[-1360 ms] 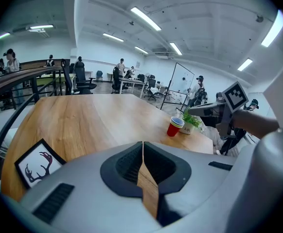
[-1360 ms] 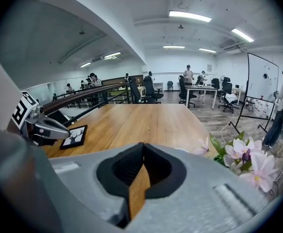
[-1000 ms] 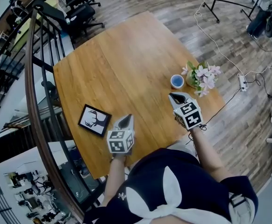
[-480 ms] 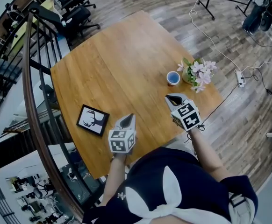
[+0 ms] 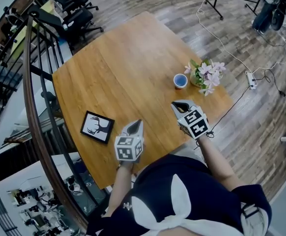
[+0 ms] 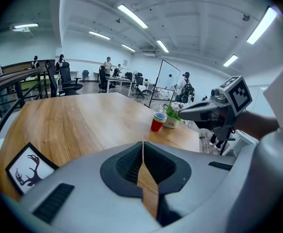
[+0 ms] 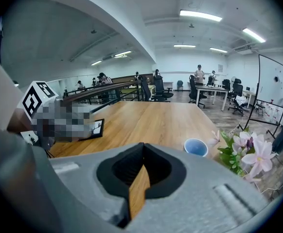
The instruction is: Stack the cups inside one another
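One cup (image 5: 180, 81) stands on the wooden table (image 5: 123, 68) beside a flower pot; it is red outside with a blue rim (image 6: 158, 122) and blue inside (image 7: 196, 147). Whether other cups are nested in it I cannot tell. My right gripper (image 5: 174, 103) hovers over the table's near edge, a short way in front of the cup, shut and empty (image 7: 142, 152). My left gripper (image 5: 136, 124) is further left, near the picture frame, also shut with nothing in it (image 6: 142, 143). The right gripper (image 6: 200, 111) also shows in the left gripper view.
A pot of pink flowers (image 5: 204, 75) stands right beside the cup at the table's right corner. A black picture frame with a deer (image 5: 98, 127) lies at the near left. A railing (image 5: 35, 82) runs along the left. Cables (image 5: 241, 68) trail on the floor.
The head view has drifted a little. My right gripper has drawn slightly back from the cup. Both grippers stay shut.
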A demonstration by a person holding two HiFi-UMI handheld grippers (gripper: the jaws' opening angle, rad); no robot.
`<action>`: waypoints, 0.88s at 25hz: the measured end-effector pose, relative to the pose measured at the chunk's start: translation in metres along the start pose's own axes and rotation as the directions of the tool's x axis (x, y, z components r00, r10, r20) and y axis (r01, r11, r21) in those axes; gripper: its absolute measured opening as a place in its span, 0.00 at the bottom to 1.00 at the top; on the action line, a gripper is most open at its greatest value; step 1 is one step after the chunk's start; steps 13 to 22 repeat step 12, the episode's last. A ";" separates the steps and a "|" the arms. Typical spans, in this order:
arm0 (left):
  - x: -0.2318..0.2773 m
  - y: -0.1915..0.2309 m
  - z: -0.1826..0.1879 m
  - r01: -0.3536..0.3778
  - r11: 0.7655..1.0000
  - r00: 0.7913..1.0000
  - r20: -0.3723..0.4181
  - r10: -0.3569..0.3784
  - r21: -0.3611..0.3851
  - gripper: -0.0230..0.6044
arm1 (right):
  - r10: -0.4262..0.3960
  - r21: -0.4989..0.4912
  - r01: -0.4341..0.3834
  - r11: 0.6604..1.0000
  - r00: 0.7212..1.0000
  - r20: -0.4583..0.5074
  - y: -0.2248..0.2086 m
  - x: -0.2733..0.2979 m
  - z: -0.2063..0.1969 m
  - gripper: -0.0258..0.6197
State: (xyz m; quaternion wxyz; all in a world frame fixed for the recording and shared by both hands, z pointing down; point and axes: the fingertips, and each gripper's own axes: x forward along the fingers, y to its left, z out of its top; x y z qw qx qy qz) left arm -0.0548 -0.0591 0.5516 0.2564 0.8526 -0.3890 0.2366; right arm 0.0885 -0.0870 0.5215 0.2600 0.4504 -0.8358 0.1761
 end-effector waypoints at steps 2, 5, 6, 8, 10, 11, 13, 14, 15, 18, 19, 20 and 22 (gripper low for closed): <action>0.000 -0.001 0.001 0.005 1.000 1.000 0.000 -0.005 0.003 0.08 | 0.005 -0.002 -0.005 1.000 1.000 -0.002 0.003 0.000 0.000 0.04; 0.001 -0.002 -0.001 0.010 1.000 1.000 -0.005 -0.010 0.006 0.08 | 0.013 -0.005 -0.013 1.000 1.000 -0.007 0.007 0.001 -0.002 0.04; 0.001 -0.003 -0.002 0.012 1.000 1.000 -0.007 -0.012 0.007 0.08 | 0.017 -0.006 -0.017 1.000 1.000 -0.008 0.009 0.001 -0.003 0.04; 0.001 -0.004 -0.002 0.015 1.000 1.000 -0.008 -0.015 0.009 0.08 | 0.026 -0.008 -0.026 1.000 1.000 -0.013 0.014 0.002 -0.006 0.04; 0.002 -0.006 -0.003 0.018 1.000 1.000 -0.007 -0.018 0.011 0.08 | 0.037 -0.009 -0.037 0.999 0.999 -0.018 0.019 0.003 -0.009 0.04; 0.003 -0.007 -0.003 0.019 1.000 1.000 -0.007 -0.019 0.012 0.08 | 0.043 -0.010 -0.043 0.999 0.999 -0.020 0.021 0.004 -0.010 0.04; 0.003 -0.007 -0.003 0.020 1.000 1.000 -0.007 -0.020 0.013 0.08 | 0.048 -0.011 -0.049 0.999 0.999 -0.022 0.024 0.004 -0.012 0.04; 0.003 -0.007 -0.003 0.020 1.000 1.000 -0.007 -0.020 0.013 0.08 | 0.048 -0.011 -0.049 0.999 0.999 -0.022 0.024 0.004 -0.012 0.04; 0.003 -0.007 -0.003 0.020 1.000 1.000 -0.007 -0.020 0.013 0.08 | 0.048 -0.011 -0.049 0.999 0.999 -0.022 0.024 0.004 -0.012 0.04; 0.003 -0.007 -0.003 0.020 1.000 1.000 -0.007 -0.020 0.013 0.08 | 0.048 -0.011 -0.049 0.999 0.999 -0.022 0.024 0.004 -0.012 0.04; 0.003 -0.007 -0.003 0.020 1.000 1.000 -0.007 -0.020 0.013 0.08 | 0.048 -0.011 -0.049 0.999 0.999 -0.022 0.024 0.004 -0.012 0.04; 0.003 -0.007 -0.003 0.020 1.000 1.000 -0.007 -0.020 0.013 0.08 | 0.048 -0.011 -0.049 0.999 0.999 -0.022 0.024 0.004 -0.012 0.04; 0.003 -0.007 -0.003 0.020 1.000 1.000 -0.007 -0.020 0.013 0.08 | 0.048 -0.011 -0.049 0.999 0.999 -0.022 0.024 0.004 -0.012 0.04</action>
